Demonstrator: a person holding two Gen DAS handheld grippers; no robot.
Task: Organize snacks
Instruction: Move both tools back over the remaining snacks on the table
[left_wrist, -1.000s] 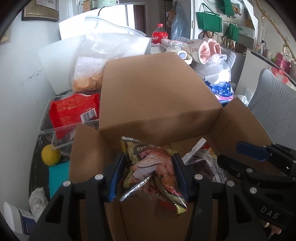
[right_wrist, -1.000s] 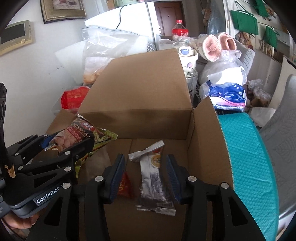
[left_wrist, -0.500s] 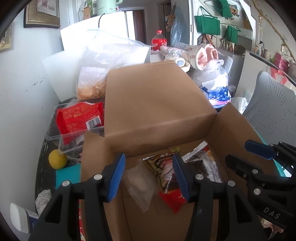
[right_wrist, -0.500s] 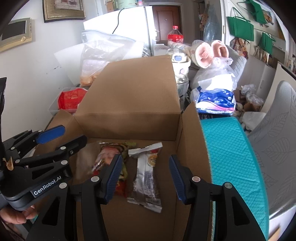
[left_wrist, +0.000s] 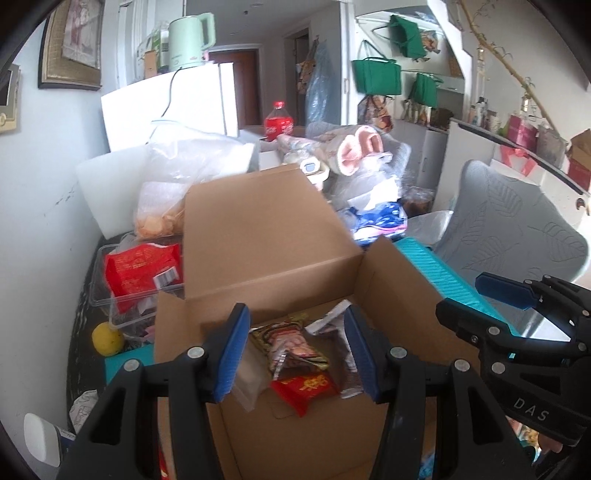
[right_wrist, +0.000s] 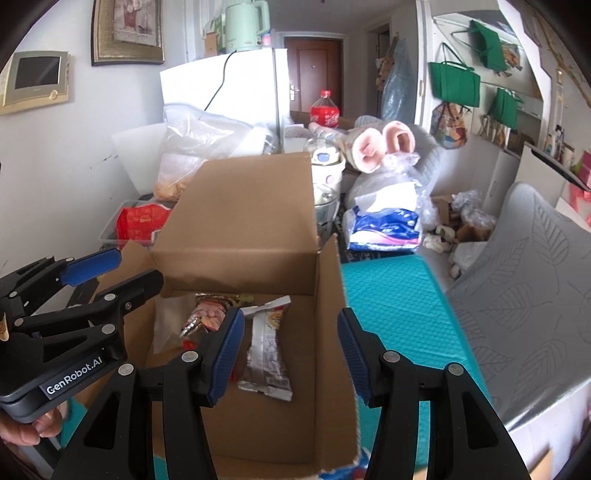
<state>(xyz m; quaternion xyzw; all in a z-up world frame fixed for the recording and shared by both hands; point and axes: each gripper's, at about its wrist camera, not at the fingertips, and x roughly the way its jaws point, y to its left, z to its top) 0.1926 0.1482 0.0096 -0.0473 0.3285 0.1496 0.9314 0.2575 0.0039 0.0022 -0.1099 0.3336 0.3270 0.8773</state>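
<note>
A dark tabletop (left_wrist: 83, 321) shows only in strips, left of the left gripper's fingers. An open cardboard box (left_wrist: 258, 236) stands on it, ahead of and beneath both pairs of fingers. Left of the box sit a clear plastic tub (left_wrist: 101, 295), a yellow lemon (left_wrist: 107, 339) and a crumpled paper scrap (left_wrist: 83, 404). Right of the right gripper's fingers, a teal padded mat (right_wrist: 395, 295) lies against the box wall.

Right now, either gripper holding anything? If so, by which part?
Nothing held. Left gripper and right gripper are both open and empty above the cardboard box; the snack packets lie loose inside.
</note>
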